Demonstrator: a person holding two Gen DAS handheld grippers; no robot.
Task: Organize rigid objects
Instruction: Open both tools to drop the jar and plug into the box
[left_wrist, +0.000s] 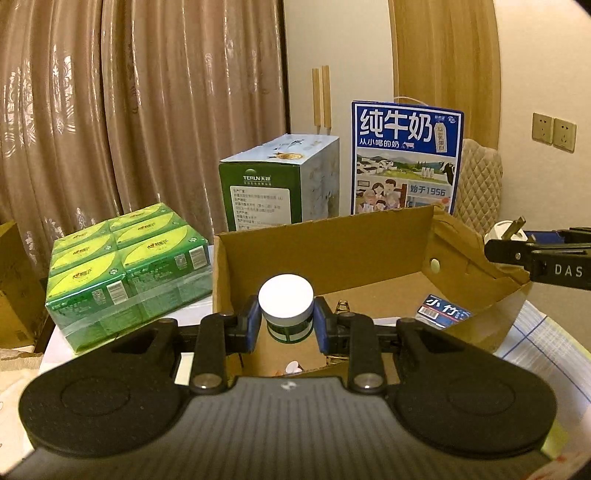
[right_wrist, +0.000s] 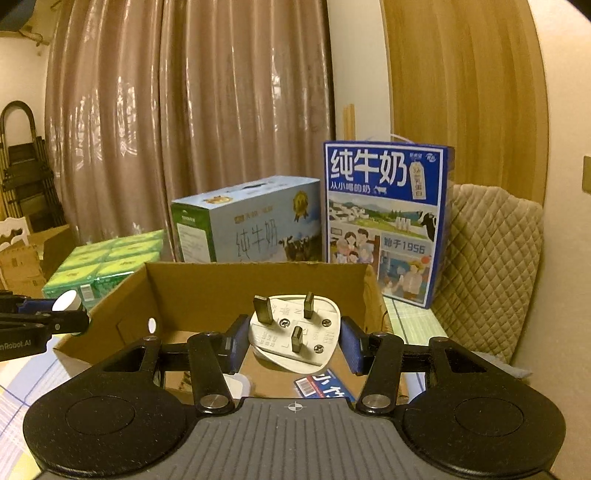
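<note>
I'm looking over an open cardboard box (left_wrist: 332, 254) sitting before two milk cartons. My left gripper (left_wrist: 286, 325) is clamping a white-lidded jar (left_wrist: 286, 306) above the box's near edge, while my right gripper (right_wrist: 295, 341) is gripping a white three-pin plug (right_wrist: 295, 332) over the box.

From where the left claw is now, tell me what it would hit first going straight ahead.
Probably the far wall of the cardboard box. The left claw, shut on the white-lidded jar, points over the box's open inside; depth is unclear.
</note>
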